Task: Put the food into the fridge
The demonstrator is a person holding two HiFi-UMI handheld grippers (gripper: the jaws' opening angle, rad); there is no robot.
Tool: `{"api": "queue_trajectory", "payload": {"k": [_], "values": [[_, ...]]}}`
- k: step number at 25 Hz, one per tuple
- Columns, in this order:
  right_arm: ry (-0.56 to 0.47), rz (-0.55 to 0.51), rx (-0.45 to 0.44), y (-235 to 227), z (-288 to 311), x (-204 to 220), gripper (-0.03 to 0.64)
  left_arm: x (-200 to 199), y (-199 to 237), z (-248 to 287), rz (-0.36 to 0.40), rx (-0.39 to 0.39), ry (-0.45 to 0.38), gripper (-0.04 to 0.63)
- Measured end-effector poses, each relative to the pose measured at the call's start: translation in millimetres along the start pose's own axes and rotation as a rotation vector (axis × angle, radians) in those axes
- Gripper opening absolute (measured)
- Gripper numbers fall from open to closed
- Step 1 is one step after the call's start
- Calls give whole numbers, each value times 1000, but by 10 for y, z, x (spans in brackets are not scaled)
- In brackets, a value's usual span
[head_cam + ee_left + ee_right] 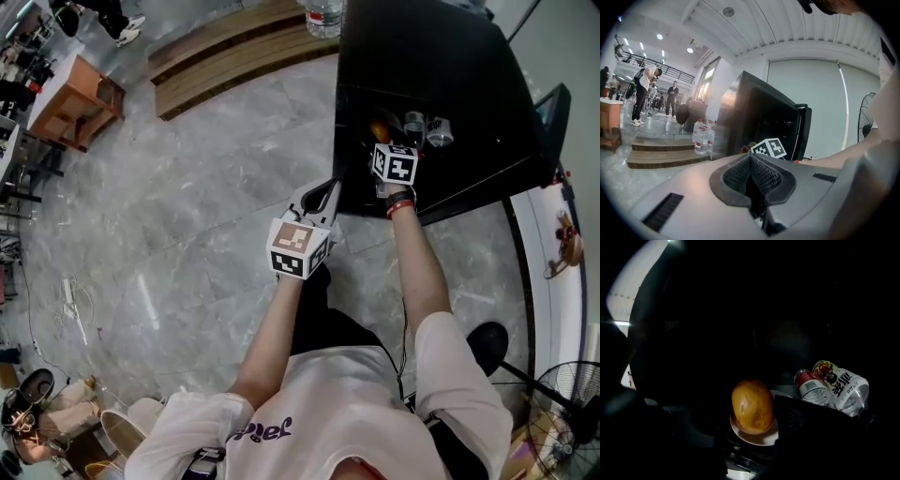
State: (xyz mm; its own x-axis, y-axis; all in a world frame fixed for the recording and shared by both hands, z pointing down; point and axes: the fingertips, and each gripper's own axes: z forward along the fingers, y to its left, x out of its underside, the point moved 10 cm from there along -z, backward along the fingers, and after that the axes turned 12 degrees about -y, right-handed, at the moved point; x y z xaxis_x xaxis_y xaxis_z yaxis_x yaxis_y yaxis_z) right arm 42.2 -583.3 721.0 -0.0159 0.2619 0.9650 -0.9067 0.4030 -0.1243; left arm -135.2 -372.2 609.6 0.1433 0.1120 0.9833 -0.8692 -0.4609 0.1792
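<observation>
The black fridge [441, 75] stands open in front of me. An orange-brown roll of food [751, 406] lies on a small white plate [757, 438], which rests on a wire shelf inside. My right gripper [752, 423] reaches into the fridge, and its dark jaws press against both sides of the plate. From above, its marker cube [395, 164] covers the jaws, with the food [380, 129] just beyond. My left gripper [328, 187] hovers outside, at the fridge's left front corner. Its jaws are shut with nothing in them, the pads [751, 159] meeting.
Two plastic bottles [834, 387] lie on the shelf right of the plate. A water bottle [323, 17] stands on wooden steps [234, 56] beside the fridge. A fan [562, 412] is at lower right. A wooden cabinet [75, 98] and people are at far left.
</observation>
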Motion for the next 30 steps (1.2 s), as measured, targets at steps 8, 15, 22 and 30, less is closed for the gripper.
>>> {"api": "queue_trajectory", "payload": {"k": [8,15,22,30], "values": [[47,-35,37,-140,224,45,310,56,98,-33,-14,-15,25,18],[62,-25,60,-116,292,24,311,78,122,-37,-22,-8,29,18],[59,-14,55,-74,258,6,322,34,116,-61,-5,-5,26,18],[47,-5,26,-27,73,-64,322,-148,87,-175,-5,-20,23,18]]}}
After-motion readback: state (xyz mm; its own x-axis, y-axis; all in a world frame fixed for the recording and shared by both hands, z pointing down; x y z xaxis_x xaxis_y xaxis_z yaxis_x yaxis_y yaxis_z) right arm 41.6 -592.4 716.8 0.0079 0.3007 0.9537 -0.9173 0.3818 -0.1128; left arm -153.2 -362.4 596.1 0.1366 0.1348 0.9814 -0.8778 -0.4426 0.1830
